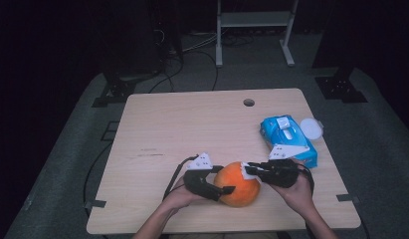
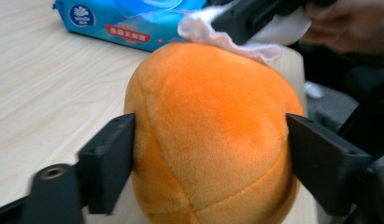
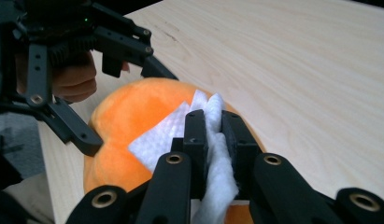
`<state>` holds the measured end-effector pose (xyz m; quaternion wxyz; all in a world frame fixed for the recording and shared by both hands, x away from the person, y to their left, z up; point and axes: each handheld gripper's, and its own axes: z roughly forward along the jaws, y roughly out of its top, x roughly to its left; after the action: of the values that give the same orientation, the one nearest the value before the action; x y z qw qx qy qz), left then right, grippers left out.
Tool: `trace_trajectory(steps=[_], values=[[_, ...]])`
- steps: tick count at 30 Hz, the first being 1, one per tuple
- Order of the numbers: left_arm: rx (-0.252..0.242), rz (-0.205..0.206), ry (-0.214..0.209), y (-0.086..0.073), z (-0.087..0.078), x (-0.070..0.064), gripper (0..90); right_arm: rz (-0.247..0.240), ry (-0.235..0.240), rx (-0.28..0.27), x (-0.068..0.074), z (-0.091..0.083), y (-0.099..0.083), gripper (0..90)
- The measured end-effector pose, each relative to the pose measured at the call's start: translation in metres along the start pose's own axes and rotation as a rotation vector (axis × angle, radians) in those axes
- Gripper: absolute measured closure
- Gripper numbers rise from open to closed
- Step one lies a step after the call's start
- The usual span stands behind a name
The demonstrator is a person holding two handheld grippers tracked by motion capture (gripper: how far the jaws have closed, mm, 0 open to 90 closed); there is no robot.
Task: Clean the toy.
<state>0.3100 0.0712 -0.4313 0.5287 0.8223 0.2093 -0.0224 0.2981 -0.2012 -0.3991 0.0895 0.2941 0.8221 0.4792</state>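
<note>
An orange plush ball (image 1: 238,190) sits at the near edge of the wooden table (image 1: 192,129), clamped at its sides between the jaws of the left gripper (image 2: 208,154). The right gripper (image 3: 213,135) pinches a white wet wipe (image 3: 164,135) and presses it onto the ball's top. A blue wipes pack (image 1: 287,137) lies just behind, with a round white lid (image 1: 311,128) beside it.

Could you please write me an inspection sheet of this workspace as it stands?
Surface: light wooden table, round hole near far edge.
Job's things: orange plush ball on near edge; white wipe lying on its top.
Clutter: blue wipes pack, white lid beside it.
Grippers: left gripper jaws clamp the ball's sides; right gripper pinches the wipe.
Cables: black leads trail from both grippers.
Surroundings: grey floor, dark stands, white frame behind.
</note>
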Motion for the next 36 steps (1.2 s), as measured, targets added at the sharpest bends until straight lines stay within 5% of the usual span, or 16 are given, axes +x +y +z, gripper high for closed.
trace_trajectory(steps=[4, 8, 12, 14, 16, 19, 21, 25, 27, 31, 33, 36], values=[[0.001, -0.074, -0.035, -0.002, 0.002, 0.003, 10.0, -0.027, 0.042, 0.007, 0.012, 0.003, 0.001, 80.3], [0.015, -0.03, -0.022, -0.005, 0.003, 0.0, 19.6, -0.061, 0.045, 0.023, 0.019, 0.006, 0.003, 80.2], [-0.049, 0.102, 0.017, 0.005, -0.006, -0.01, 30.9, -0.061, 0.034, -0.012, 0.021, -0.002, 0.008, 80.4], [-0.064, 0.204, 0.083, 0.011, -0.008, -0.017, 31.9, -0.079, 0.016, -0.052, 0.025, -0.01, 0.014, 80.5], [-0.036, 0.329, 0.161, 0.011, -0.003, -0.025, 32.0, -0.08, 0.044, -0.087, 0.028, -0.01, 0.018, 80.5], [0.008, 0.404, 0.168, 0.004, 0.004, -0.028, 30.8, -0.152, 0.033, -0.046, 0.044, 0.005, 0.019, 80.3], [-0.003, 0.382, 0.152, 0.002, 0.001, -0.024, 30.3, -0.168, 0.028, -0.034, 0.047, 0.009, 0.018, 80.4], [0.001, 0.348, 0.134, 0.0, -0.002, -0.018, 27.2, -0.11, -0.031, -0.039, 0.023, 0.003, 0.014, 80.4], [-0.01, 0.268, 0.12, 0.002, -0.003, -0.013, 19.0, -0.049, -0.026, -0.037, 0.009, 0.003, 0.007, 80.4], [-0.014, 0.09, 0.1, 0.001, -0.003, 0.0, 12.7, -0.022, -0.022, -0.033, 0.004, 0.003, 0.004, 80.4], [0.005, 0.08, 0.093, -0.002, -0.003, 0.002, 13.5, -0.031, -0.01, -0.03, 0.009, 0.005, 0.005, 80.5], [0.036, 0.123, 0.106, 0.0, -0.004, -0.001, 16.5, -0.067, -0.008, -0.023, 0.024, 0.011, 0.006, 80.6]])
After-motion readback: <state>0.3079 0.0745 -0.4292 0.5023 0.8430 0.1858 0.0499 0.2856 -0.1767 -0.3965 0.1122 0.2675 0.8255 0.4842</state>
